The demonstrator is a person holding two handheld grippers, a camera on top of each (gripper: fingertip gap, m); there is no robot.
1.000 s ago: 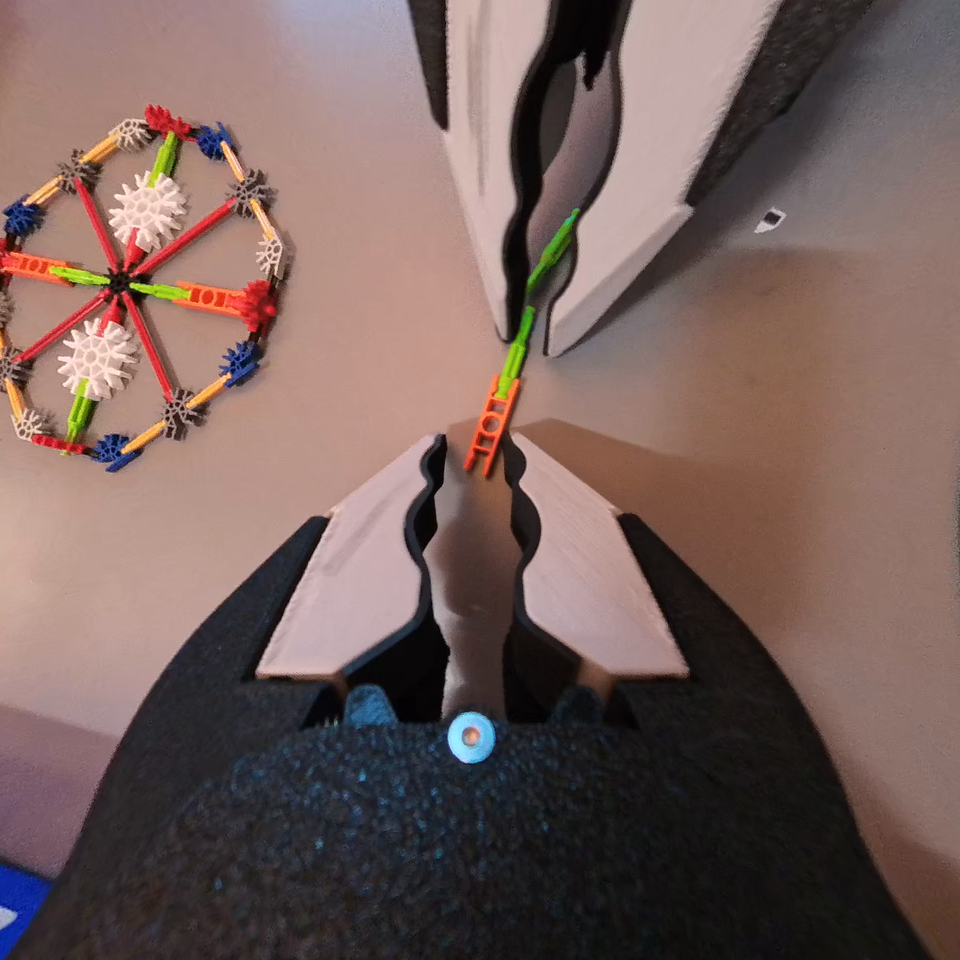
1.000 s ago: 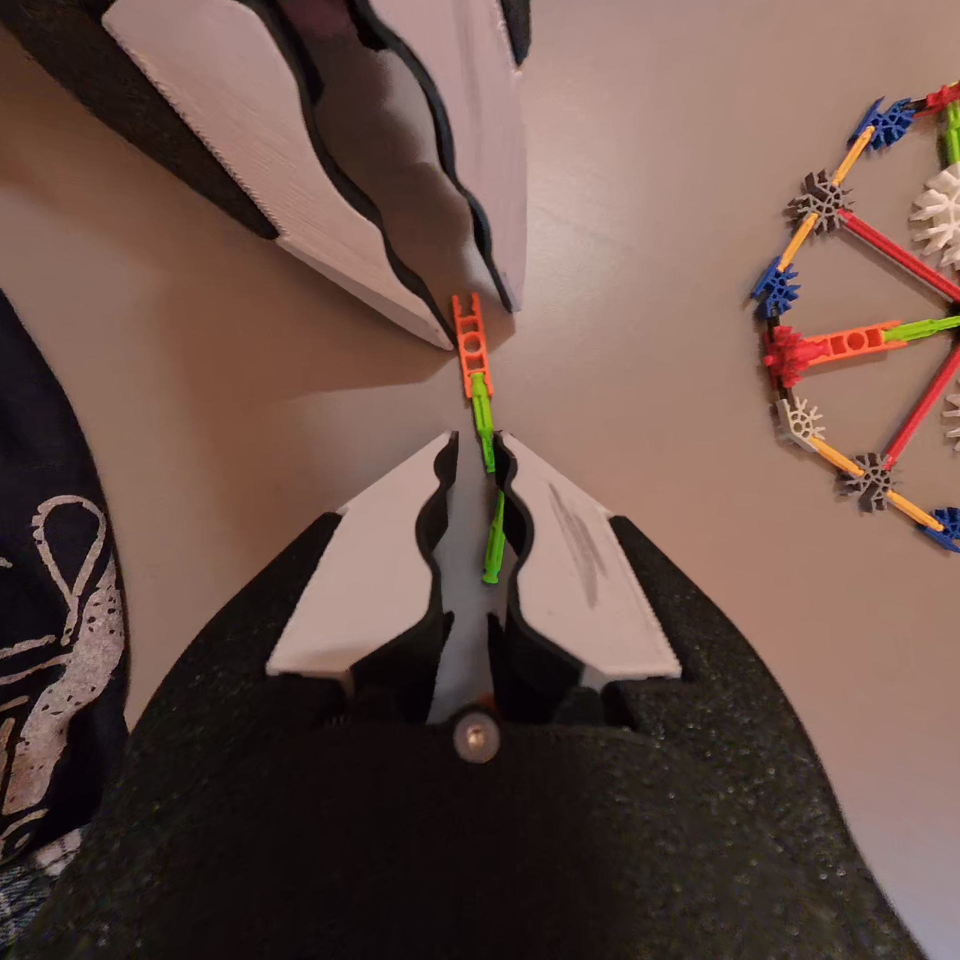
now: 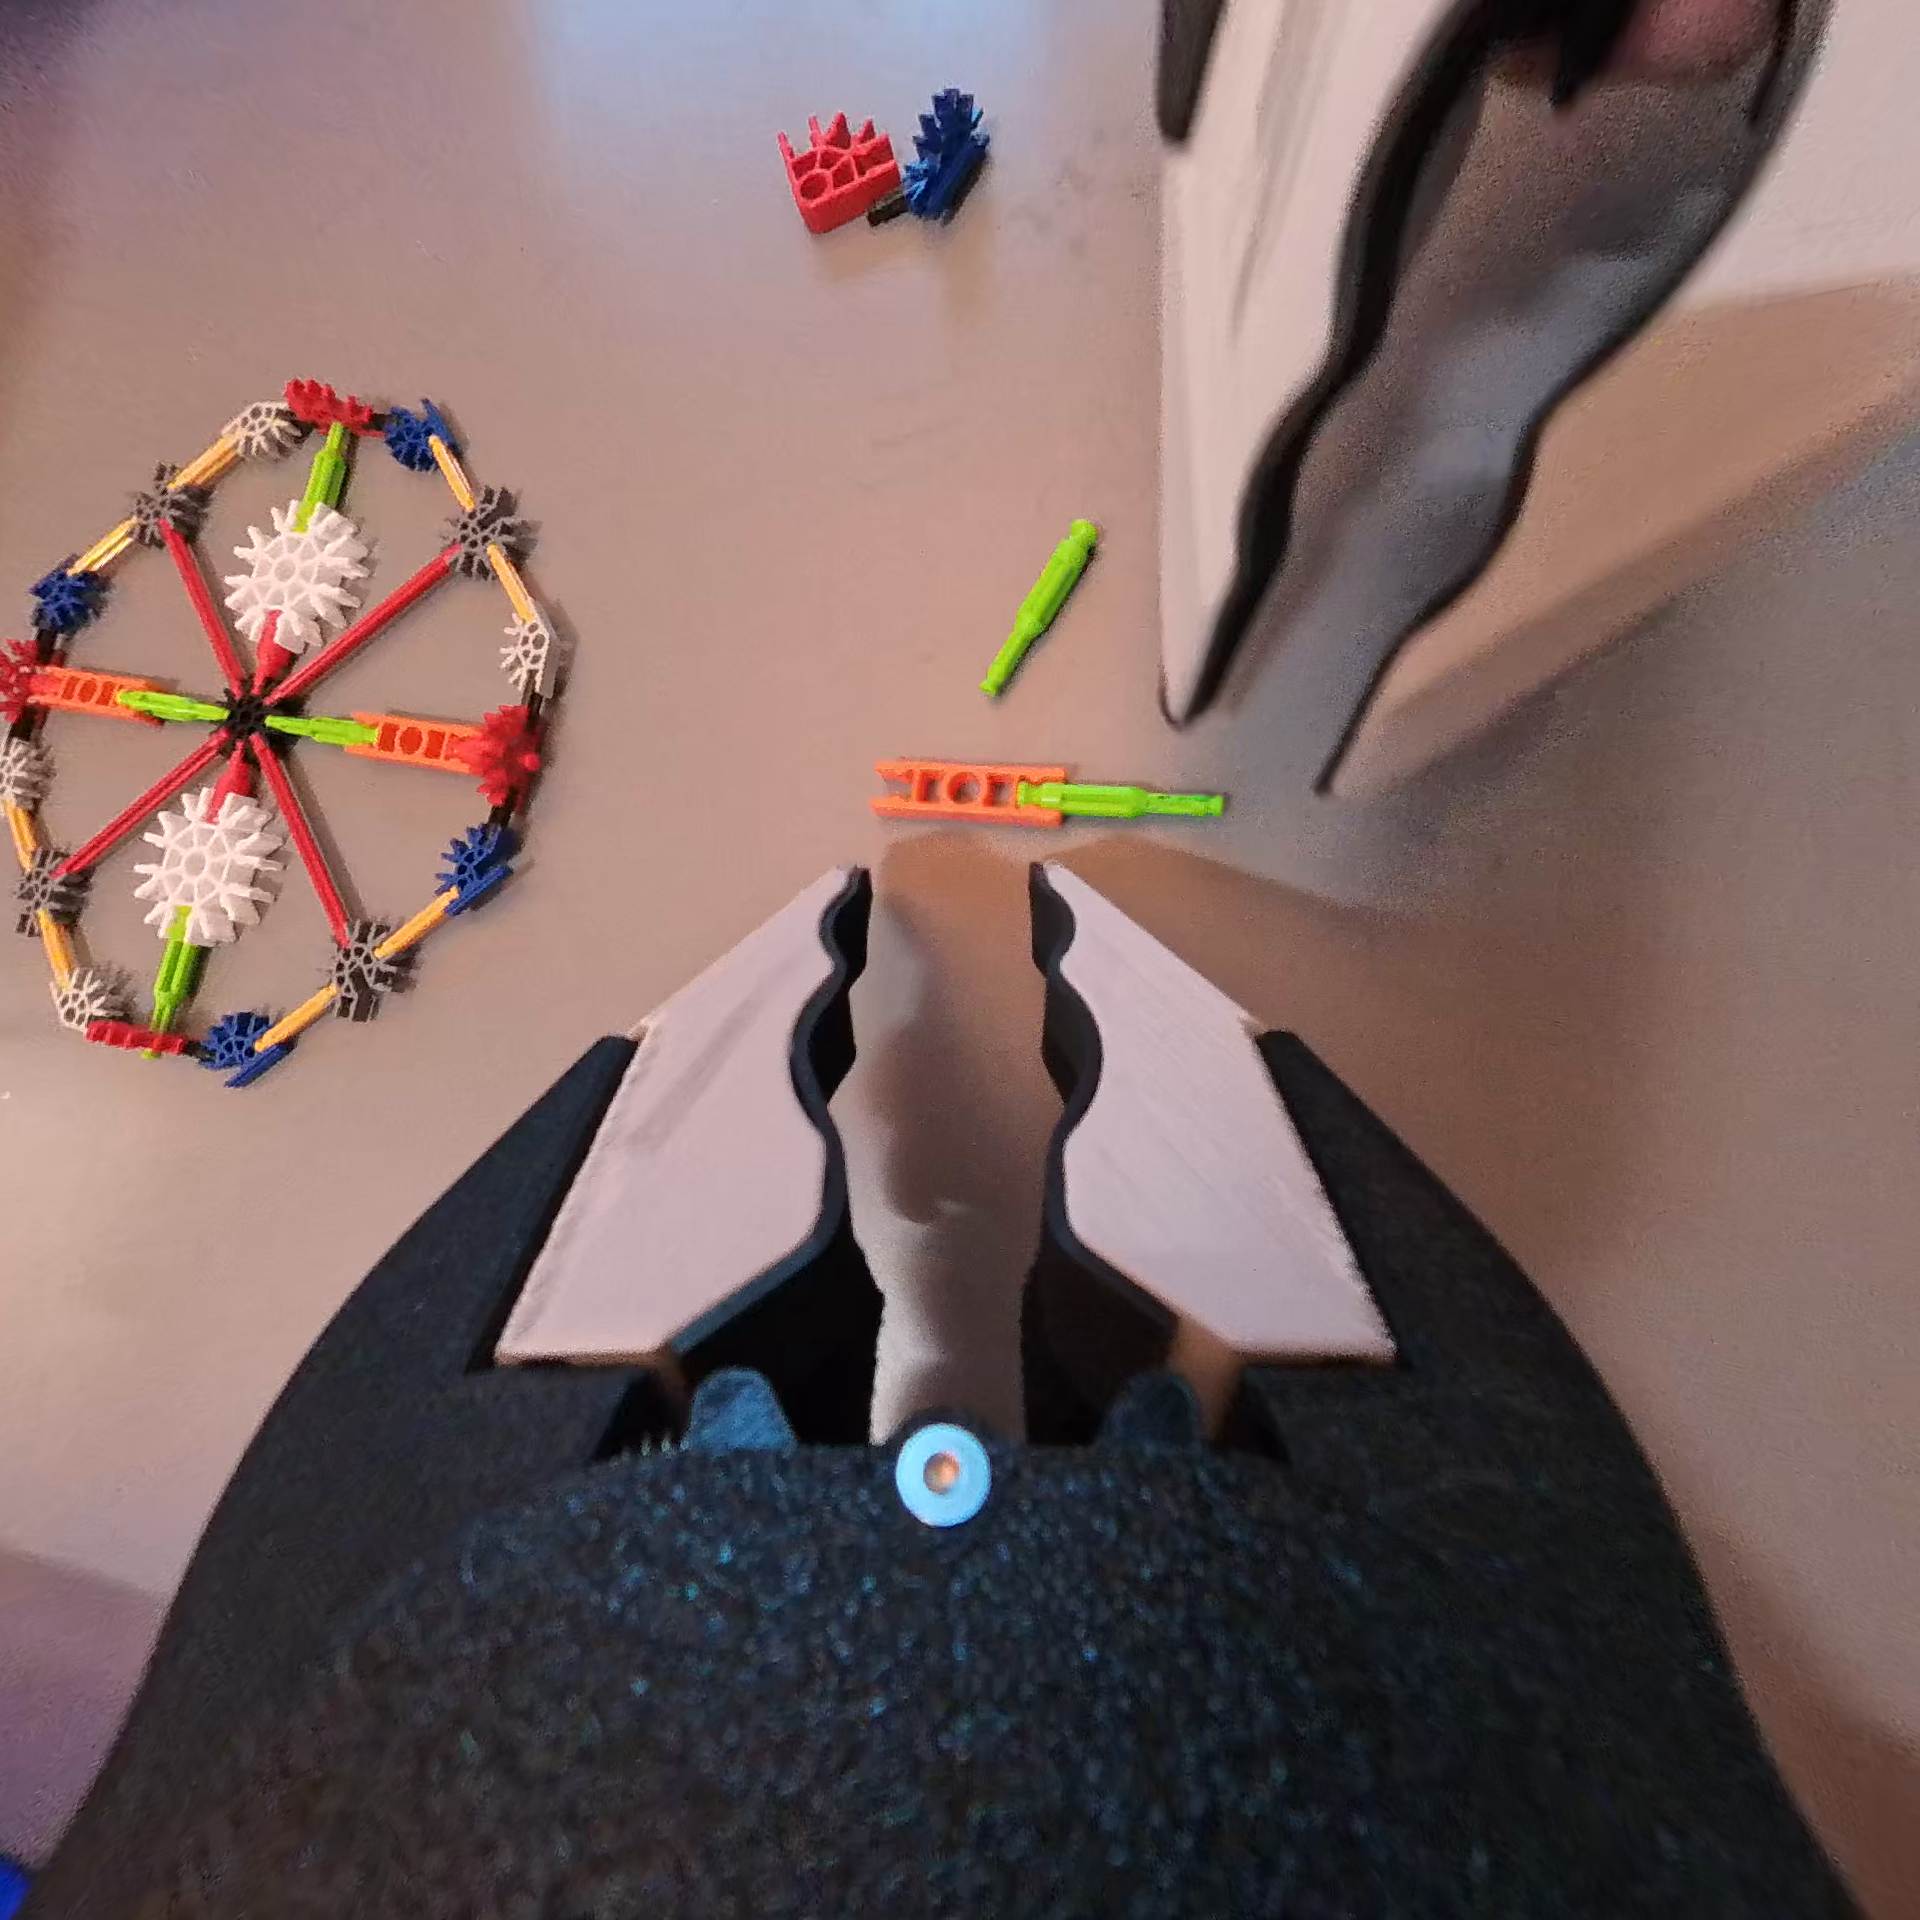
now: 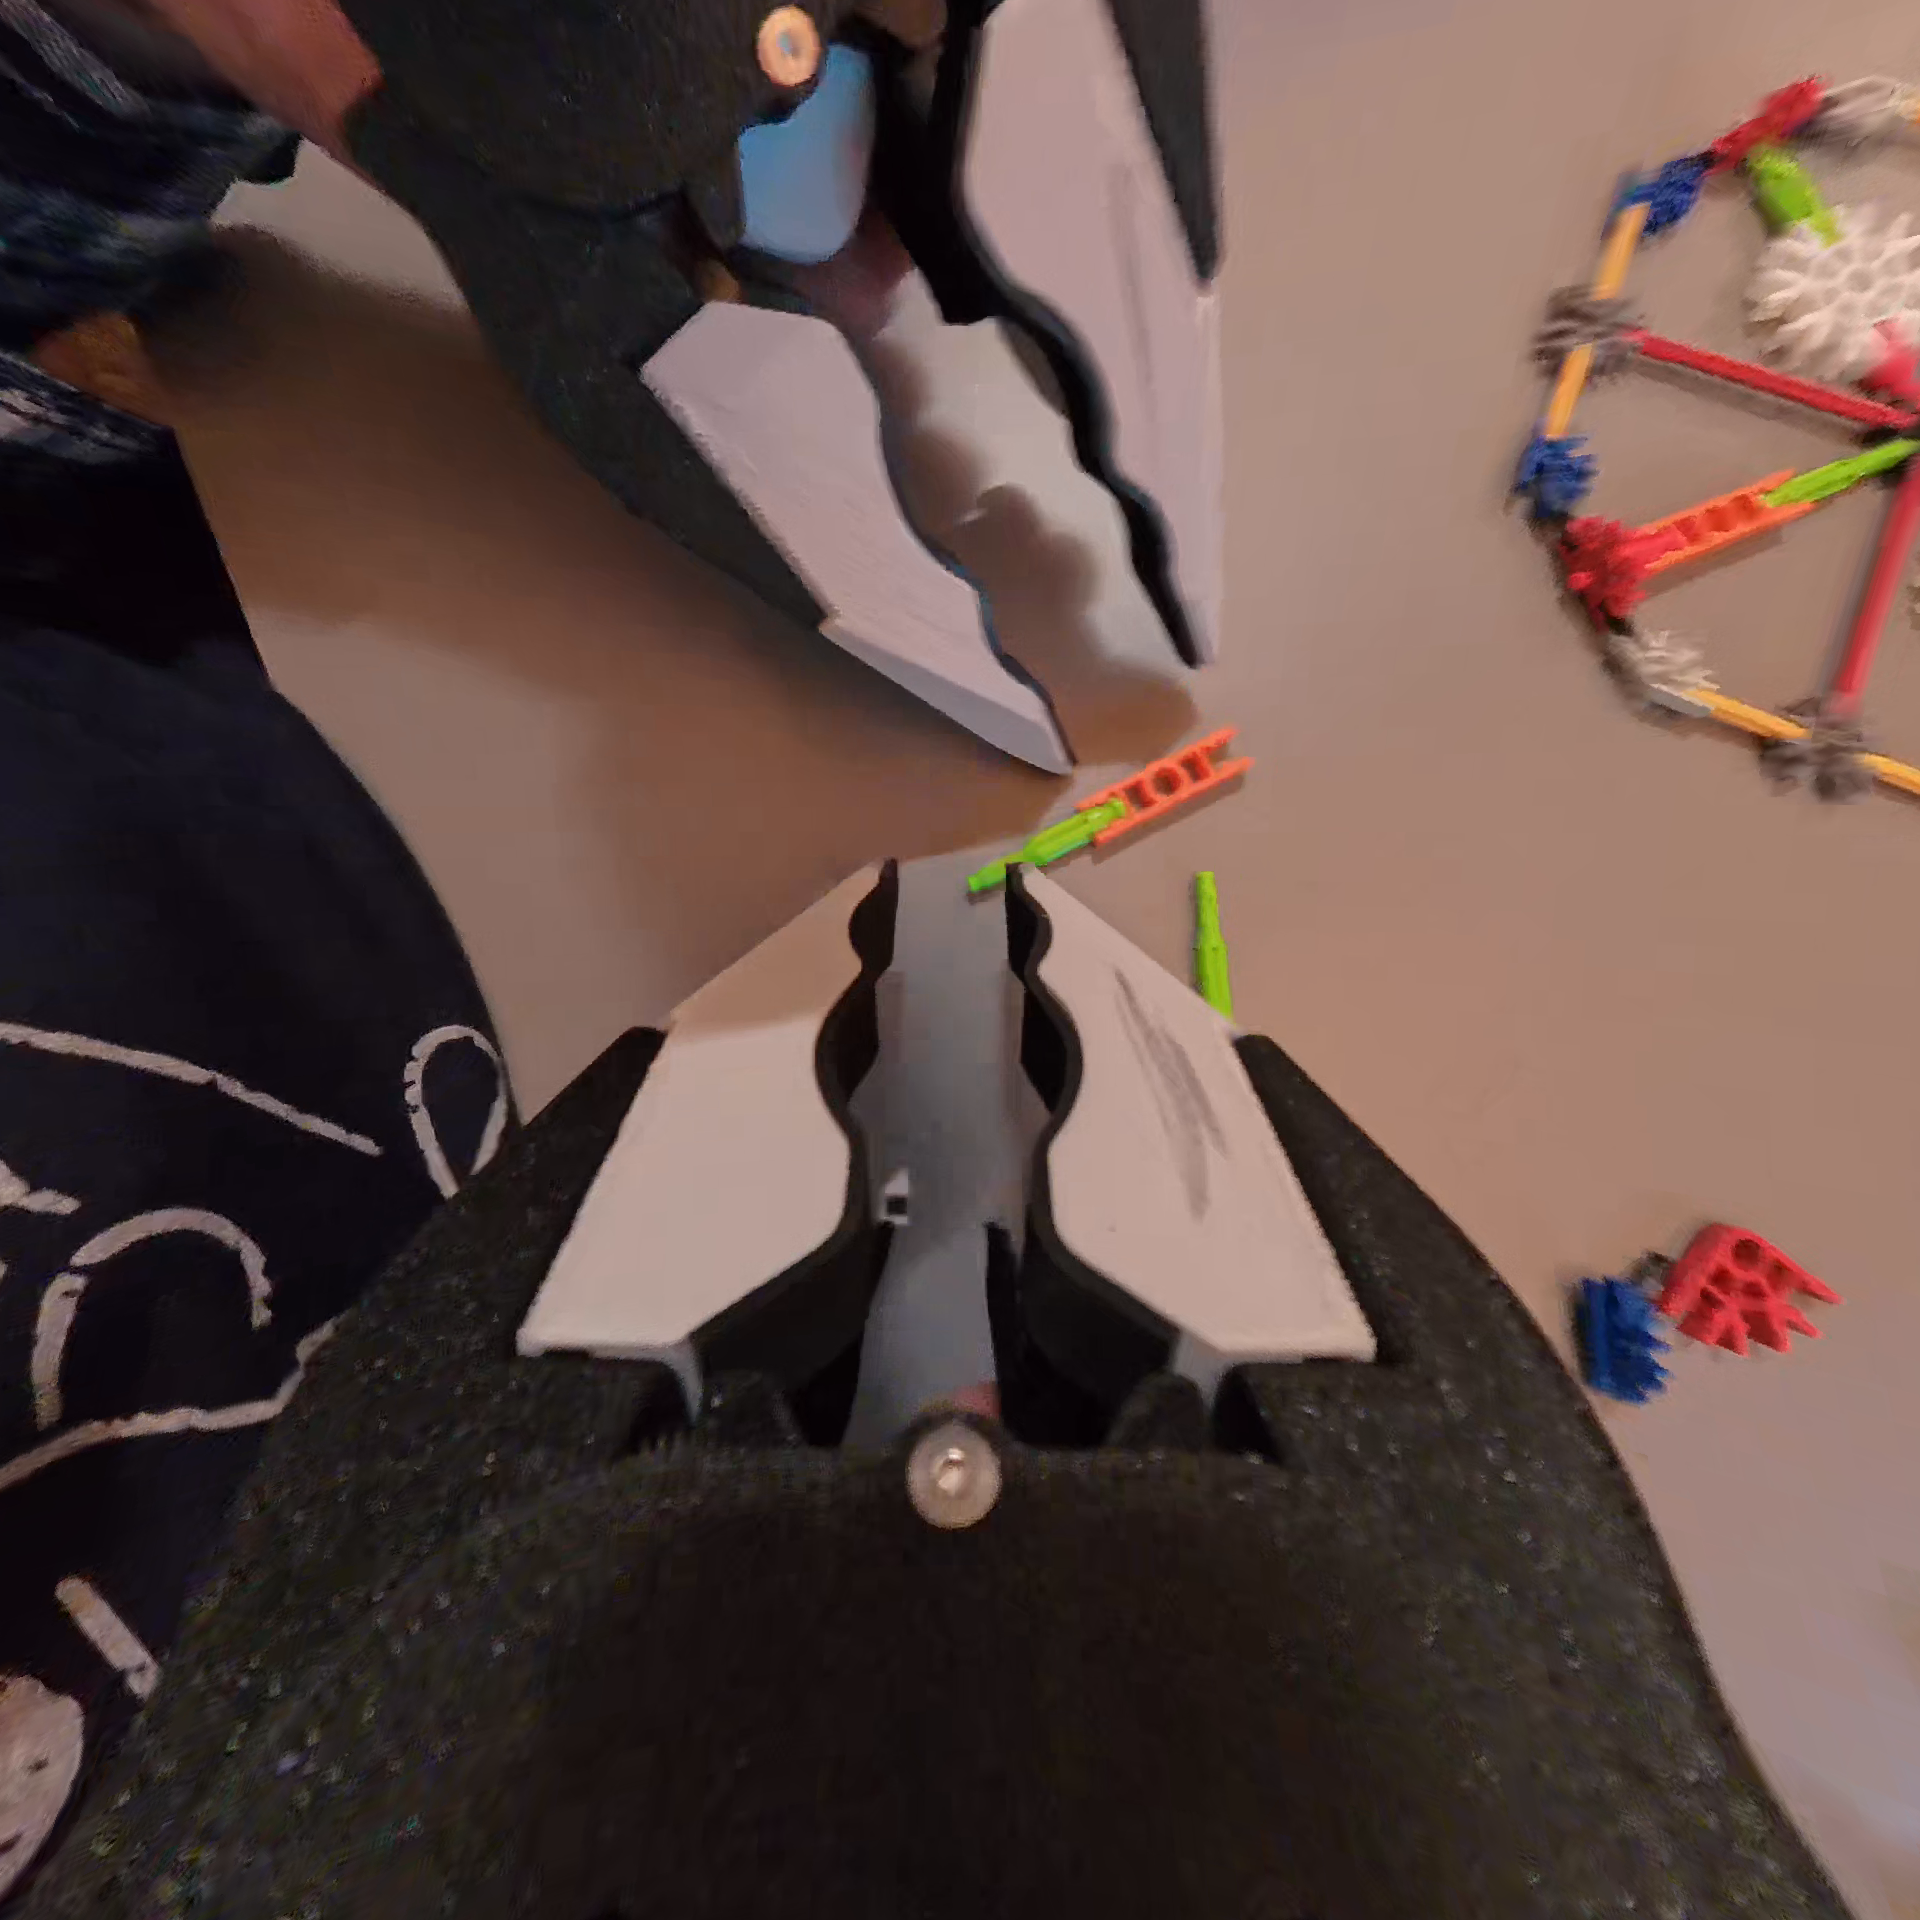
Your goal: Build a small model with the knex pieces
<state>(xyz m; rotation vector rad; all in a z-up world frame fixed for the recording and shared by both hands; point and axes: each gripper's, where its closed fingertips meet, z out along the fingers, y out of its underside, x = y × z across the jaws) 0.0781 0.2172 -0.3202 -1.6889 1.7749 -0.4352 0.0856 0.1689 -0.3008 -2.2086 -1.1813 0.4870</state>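
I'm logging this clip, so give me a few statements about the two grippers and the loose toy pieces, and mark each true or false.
1. The left gripper is open and holds nothing. True.
2. The orange connector has a green rod plugged into one end. True.
3. The right gripper clamps the second green rod. False: that rod lies loose on the table, beside the gripper.
4. The spoked wheel stands upright. False: it lies flat.
5. The red connector and blue connector lie together, apart from the wheel. True.
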